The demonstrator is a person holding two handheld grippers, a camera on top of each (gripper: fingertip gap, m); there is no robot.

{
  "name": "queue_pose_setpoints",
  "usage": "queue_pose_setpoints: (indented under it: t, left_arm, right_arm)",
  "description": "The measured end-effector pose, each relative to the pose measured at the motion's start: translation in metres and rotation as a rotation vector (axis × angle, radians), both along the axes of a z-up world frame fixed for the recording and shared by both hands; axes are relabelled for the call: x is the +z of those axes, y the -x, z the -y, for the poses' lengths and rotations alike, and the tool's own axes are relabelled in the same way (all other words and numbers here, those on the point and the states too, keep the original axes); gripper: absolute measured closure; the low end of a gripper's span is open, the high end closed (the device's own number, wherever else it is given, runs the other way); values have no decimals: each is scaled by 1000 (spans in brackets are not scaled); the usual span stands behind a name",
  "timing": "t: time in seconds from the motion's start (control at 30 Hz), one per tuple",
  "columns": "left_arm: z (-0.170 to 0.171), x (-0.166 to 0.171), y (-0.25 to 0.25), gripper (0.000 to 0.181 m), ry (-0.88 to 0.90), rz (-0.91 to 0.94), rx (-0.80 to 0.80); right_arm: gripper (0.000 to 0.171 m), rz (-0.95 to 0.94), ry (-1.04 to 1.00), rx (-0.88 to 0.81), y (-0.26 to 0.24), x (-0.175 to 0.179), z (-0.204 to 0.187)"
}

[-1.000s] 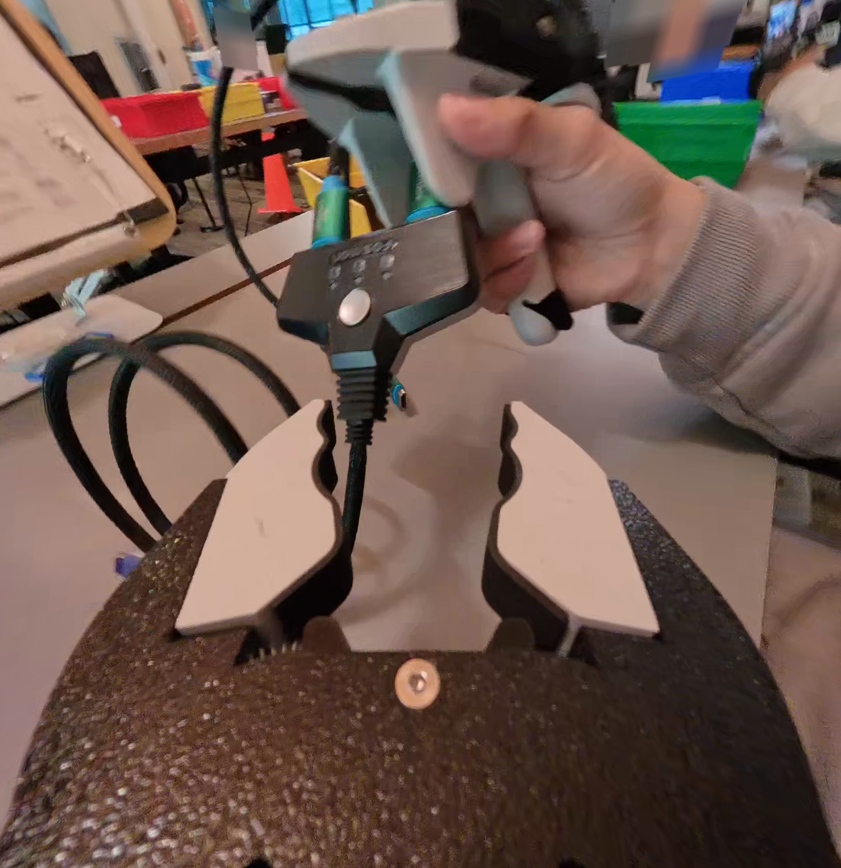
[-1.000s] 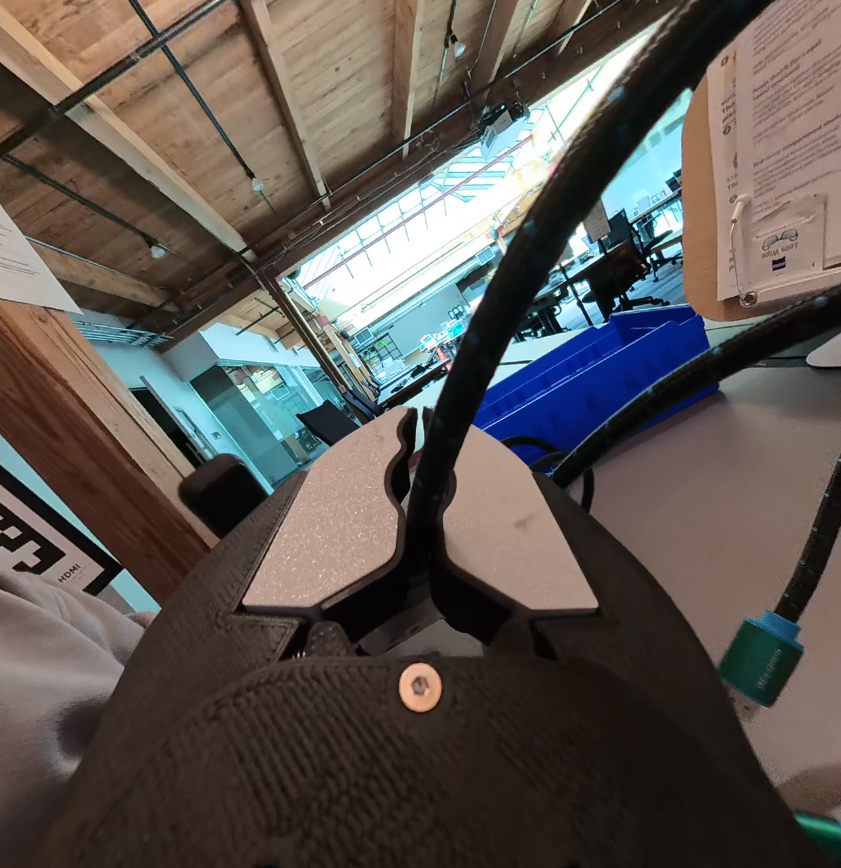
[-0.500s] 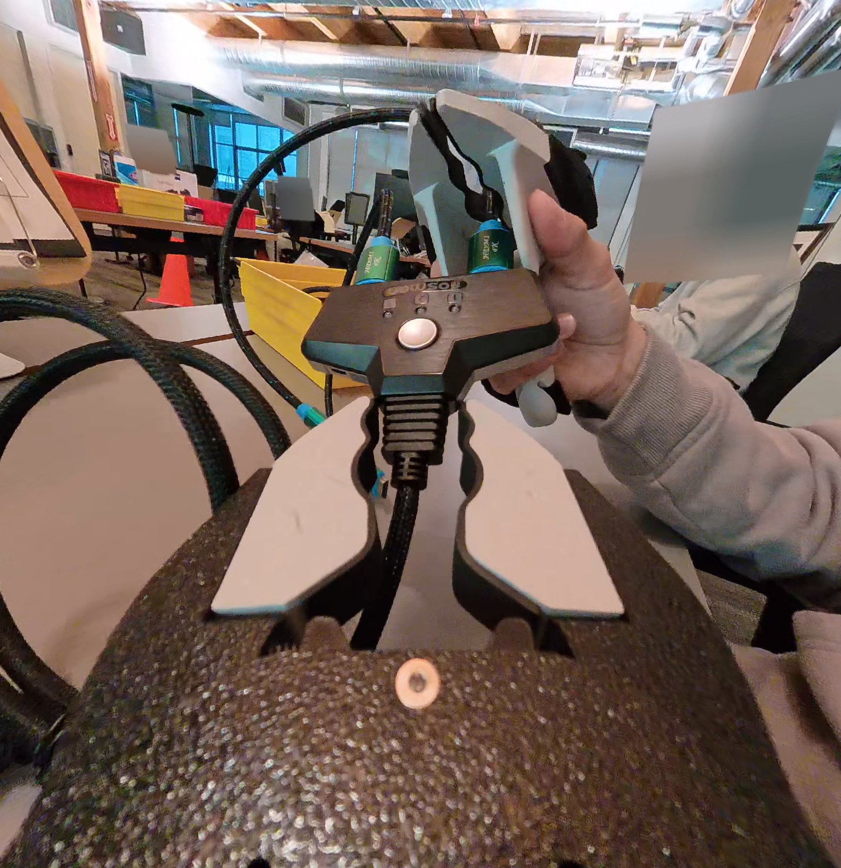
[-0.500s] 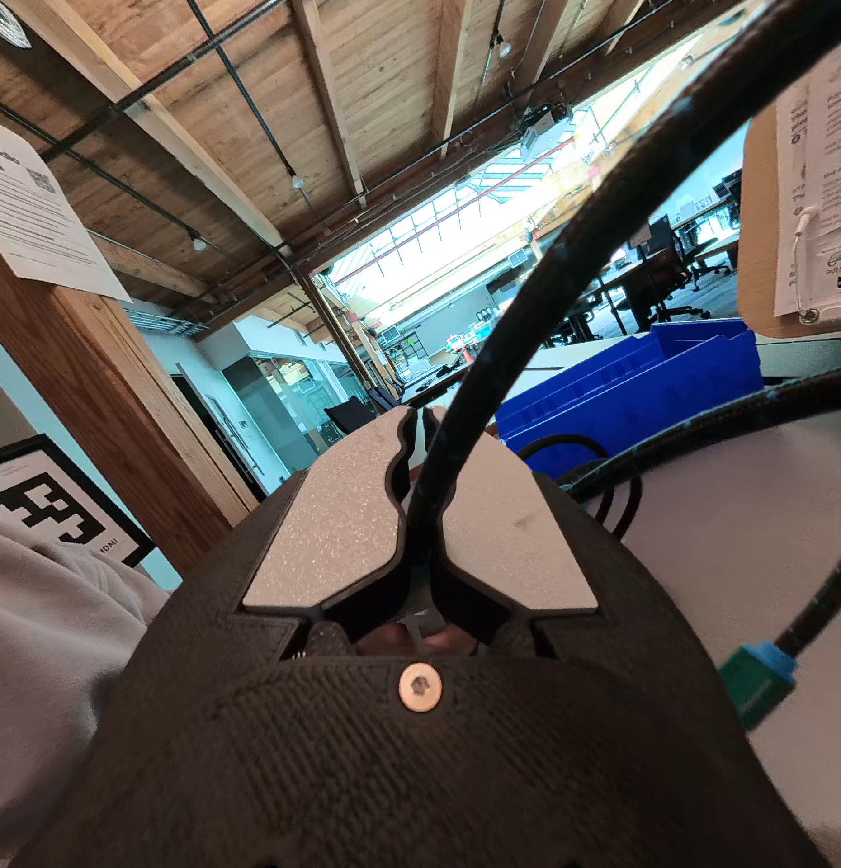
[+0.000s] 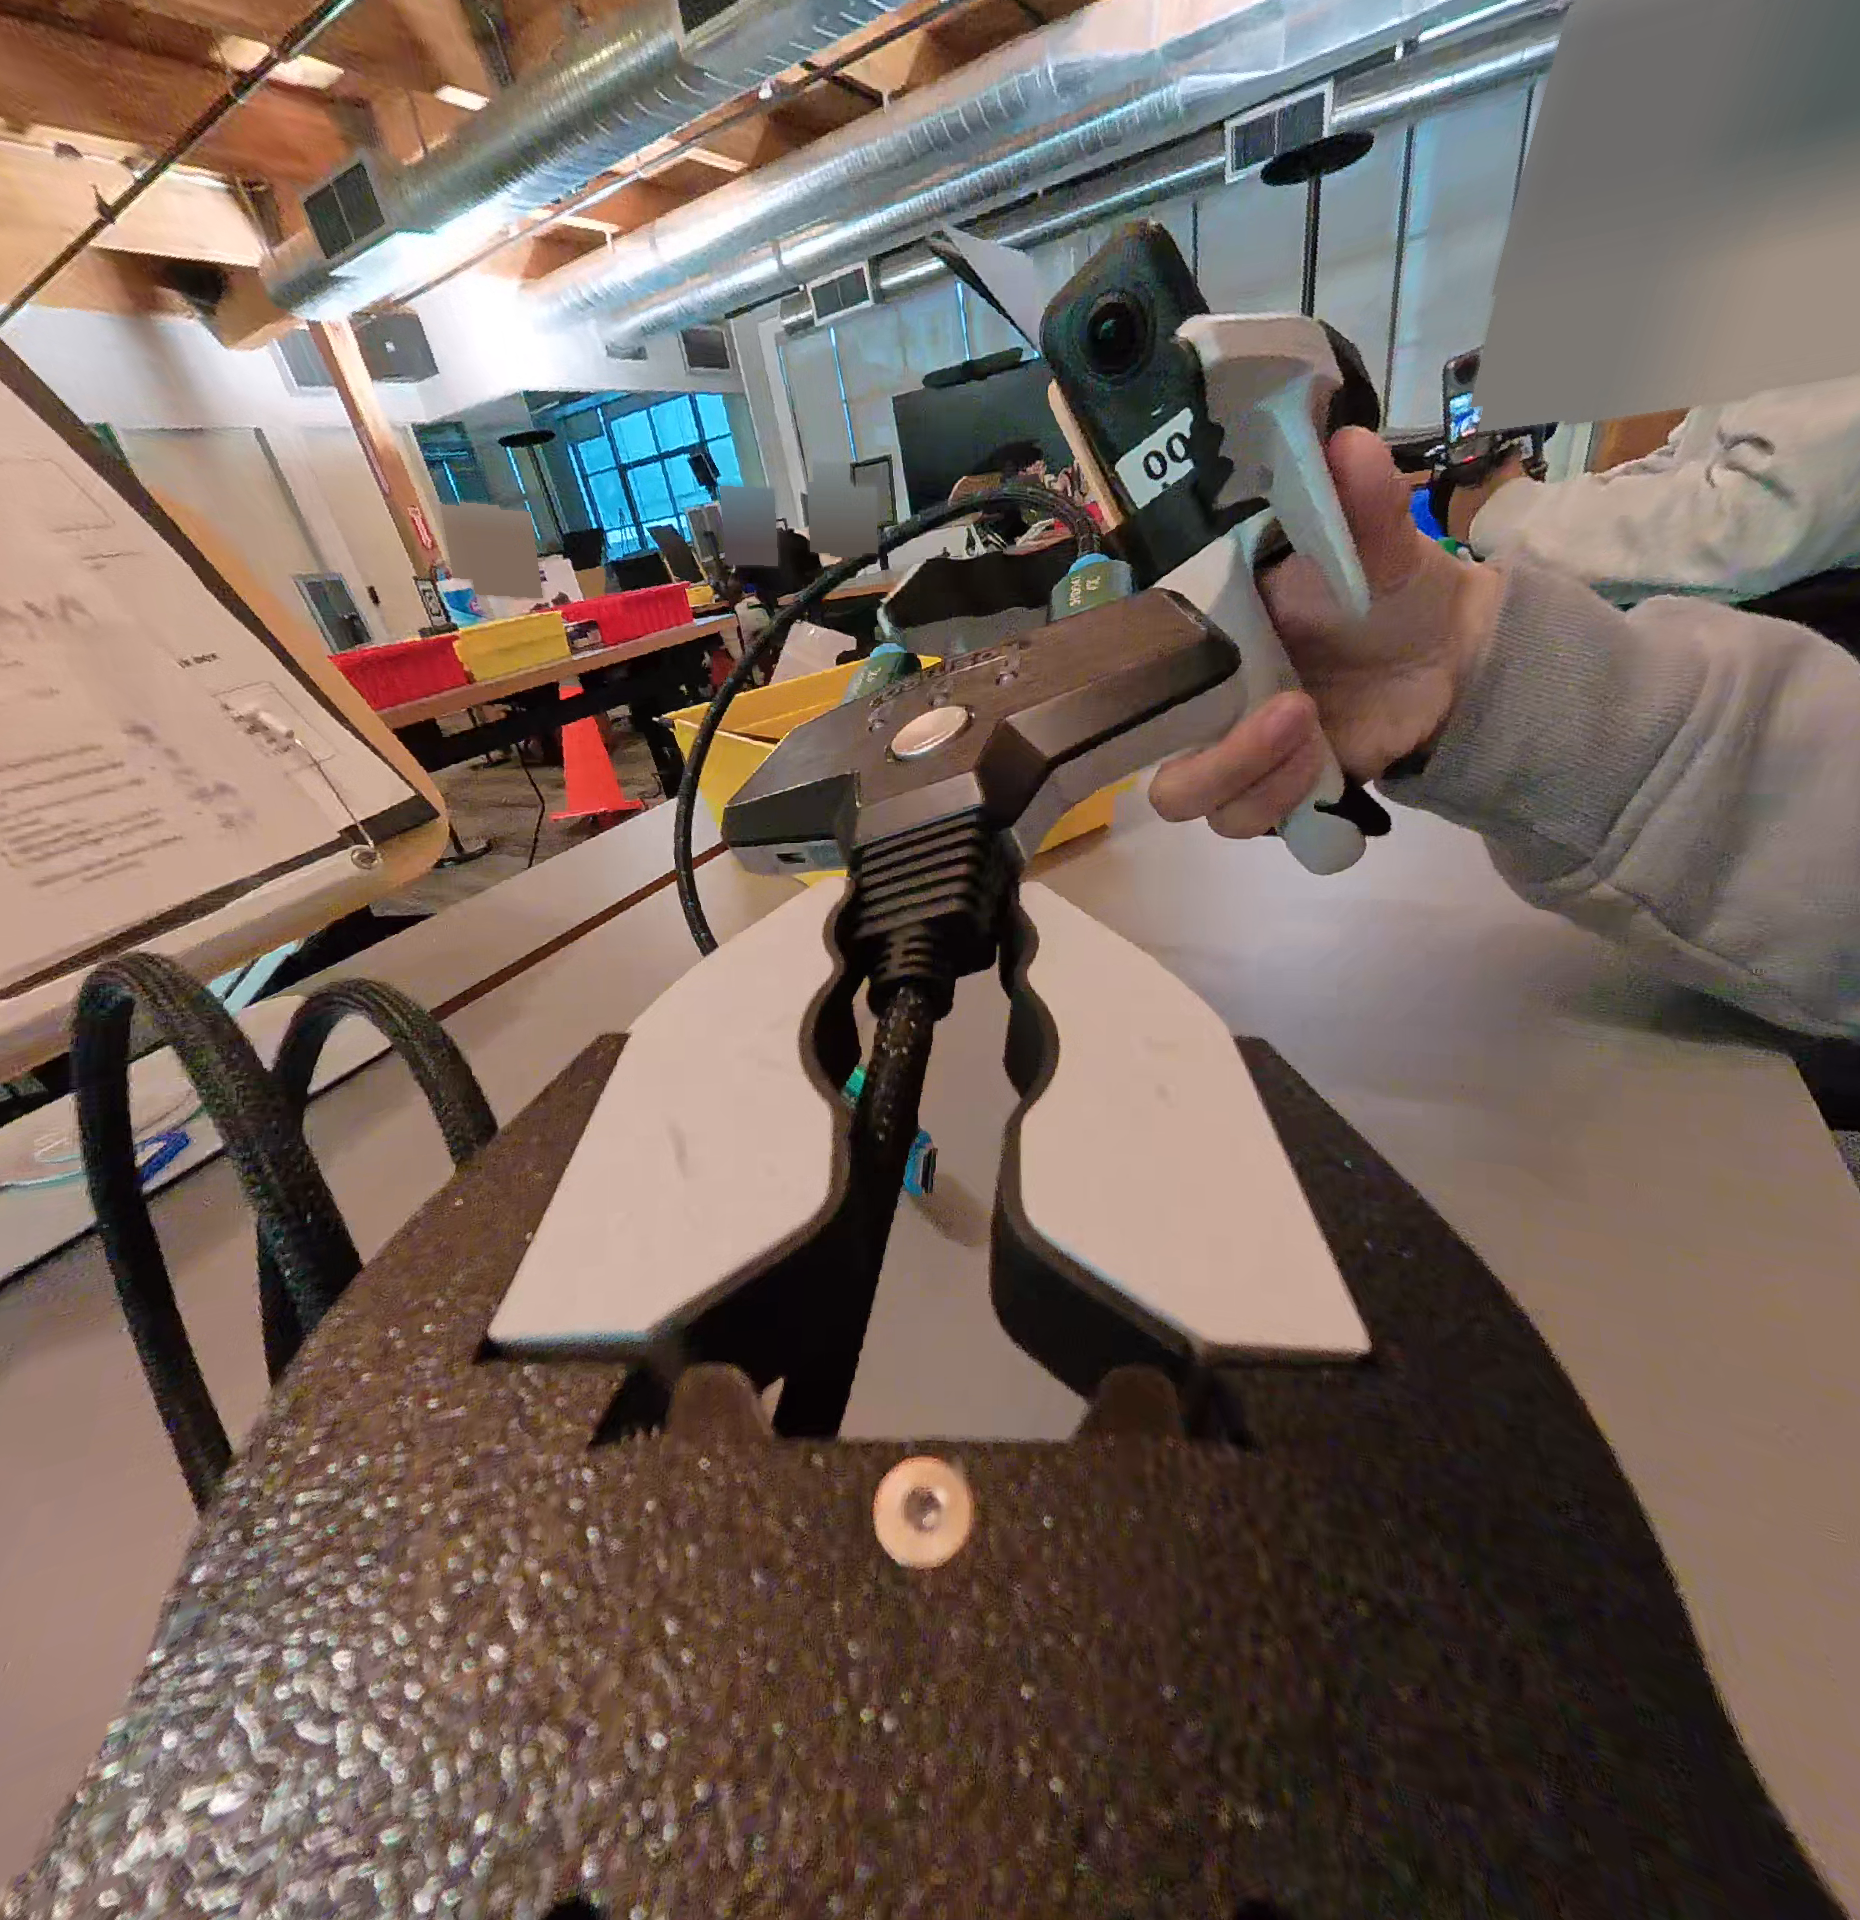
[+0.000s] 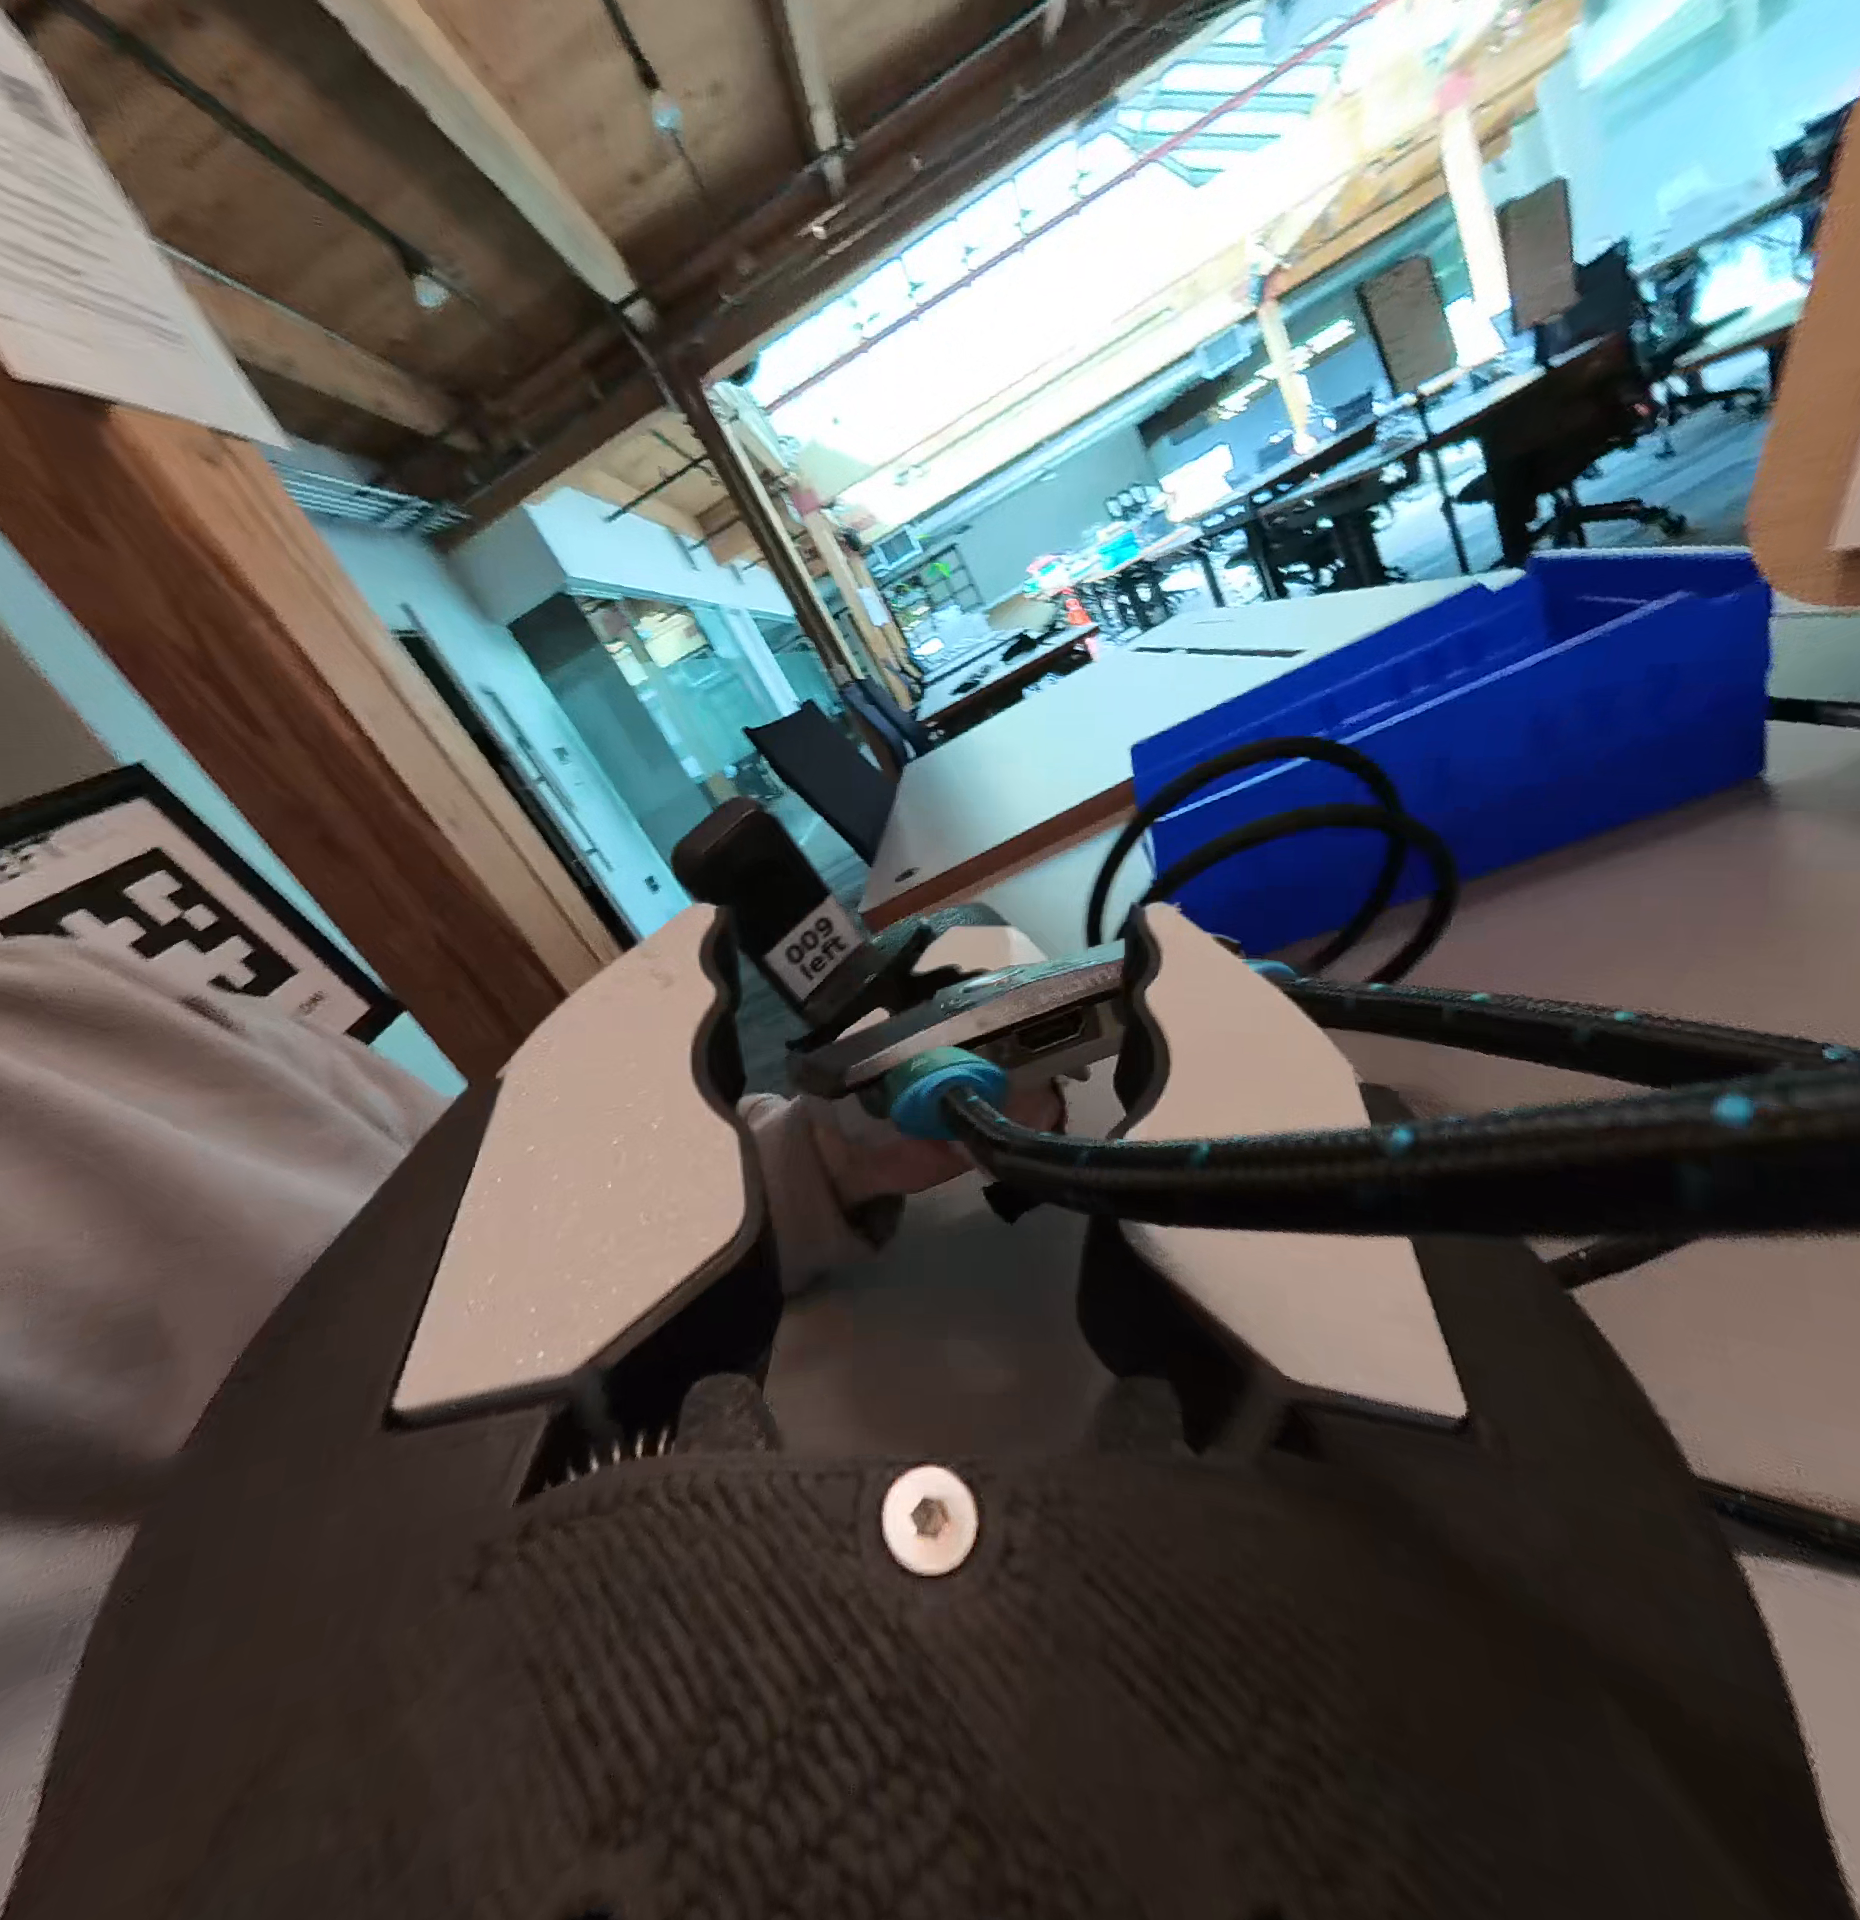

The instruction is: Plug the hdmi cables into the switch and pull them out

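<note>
Both tools: left [image 5: 924, 940] clamping switch [image 5: 967, 717], right [image 6: 931, 997] agape.

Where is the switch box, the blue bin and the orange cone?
switch [image 5: 1009, 707], left wrist view, on its dark top face.
blue bin [image 6: 1477, 769], right wrist view, on its front wall.
orange cone [image 5: 590, 769], left wrist view, on its middle.

The dark metal T-shaped HDMI switch [image 5: 983, 727] sits above the grey bench [image 5: 1425, 1039], its ribbed stem between the fingers of the left hand-held gripper [image 5: 921, 940]. Behind it is the right hand-held gripper [image 5: 1232, 520]. Left of it, black braided cable loops [image 5: 178, 1101] rise from the bench, below a tilted wooden clipboard [image 5: 157, 727]. In the right wrist view, a blue plastic bin [image 6: 1477, 769] stands on the bench behind the switch.
</note>
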State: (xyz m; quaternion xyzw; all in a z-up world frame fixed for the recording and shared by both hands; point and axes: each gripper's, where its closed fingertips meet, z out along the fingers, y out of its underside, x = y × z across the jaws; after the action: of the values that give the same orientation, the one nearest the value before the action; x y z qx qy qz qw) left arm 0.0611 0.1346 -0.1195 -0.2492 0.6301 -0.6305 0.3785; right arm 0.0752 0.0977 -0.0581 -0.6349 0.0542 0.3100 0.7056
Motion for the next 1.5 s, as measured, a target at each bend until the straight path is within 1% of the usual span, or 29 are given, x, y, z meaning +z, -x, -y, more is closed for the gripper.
queue_pose_setpoints:
  t: [0.07, 0.1, 0.17, 0.23, 0.27, 0.33, 0.4, 0.43, 0.47, 0.5, 0.53, 0.57, 0.63, 0.67, 0.7, 0.73, 0.77, 0.83, 0.87, 0.9, 0.93, 0.97, 1.03, 1.2, 1.3, 1.33, 1.37, 1.4, 1.5]
  left_arm:
    - [-7, 8, -3, 157, 36, 1, 1]
    - [-13, 13, -5, 157, 82, -5, 1]
    - [-28, 24, -7, 157, 162, 13, 17]
    - [-42, 31, -9, 157, 167, 48, 69]
    - [-47, 32, -10, 157, 136, 64, 103]
    - [-53, 31, -11, 157, 12, 97, 183]
    - [-55, 26, -14, 157, -156, 122, 282]
    - [-55, 24, -16, 157, -243, 138, 335]
    - [-54, 23, -18, 157, -334, 164, 384]
    - [-52, 23, -20, 157, -421, 196, 418]
    - [-47, 24, -21, 157, -491, 229, 437]
    - [-41, 25, -21, 157, -542, 263, 444]
    - [-27, 28, -19, 157, -640, 345, 444]
    - [-20, 27, -19, 157, -691, 382, 436]
    - [-15, 27, -18, 157, -734, 411, 432]
    - [-14, 29, -17, 158, -760, 432, 439]
    - [-15, 29, -18, 158, -763, 437, 439]
    - [-15, 28, -19, 157, -709, 400, 392]
    - [-14, 27, -20, 151, -648, 359, 352]
    - [-12, 27, -19, 139, -554, 309, 300]
    - [-10, 30, -17, 135, -444, 269, 251]
    - [-11, 36, -13, 137, -343, 251, 217]
    - [-17, 44, -7, 150, -228, 243, 177]
    - [-20, 40, -2, 153, -127, 210, 131]
    - [-10, 32, -1, 135, -127, 172, 66]
    - [-11, 32, -3, 141, -123, 180, 93]
    - [-14, 37, -2, 154, -107, 222, 125]
    - [-14, 39, 0, 159, -90, 243, 118]
    - [-12, 38, 1, 159, -36, 221, 67]
  right_arm:
    - [97, 62, -4, 17, 2, -2, 8]
    - [87, 109, 27, 16, 2, -9, 10]
    - [81, 204, 94, 17, 2, -27, 16]
    - [79, 252, 220, 57, 5, -50, 24]
    - [80, 271, 282, 85, 7, -57, 29]
    - [91, 324, 283, 78, 10, -44, 36]
    - [105, 379, 257, -67, 2, -22, 36]
    - [105, 396, 269, -177, -7, -15, 32]
    - [99, 371, 288, -288, -18, -13, 27]
    - [97, 297, 309, -350, -23, -17, 20]
    - [95, 210, 311, -321, -19, -23, 10]
    - [92, 120, 293, -242, -9, -30, 1]
    - [94, -62, 250, -150, -1, -40, -17]
    - [97, -154, 193, -95, 4, -37, -22]
    - [117, -236, 141, -56, 6, -34, -26]
    - [136, -296, 109, -66, 1, -34, -29]
    - [143, -319, 53, -49, 0, -30, -29]
    - [146, -393, -1, -13, 0, -29, -30]
    - [147, -423, -36, -12, -1, -28, -30]
    - [148, -469, -63, -20, -4, -28, -31]
    - [149, -515, -84, -32, -8, -29, -30]
    - [149, -546, -109, -43, -12, -30, -29]
    - [149, -592, -149, -67, -18, -29, -25]
    - [149, -613, -180, -92, -15, -27, -25]
    - [149, -631, -225, -68, -9, -21, -26]
    - [149, -613, -216, -66, -5, -20, -28]
    - [149, -583, -206, -75, -3, -20, -30]
    - [149, -562, -206, -74, 1, -18, -31]
    - [149, -518, -208, -108, 2, -15, -29]
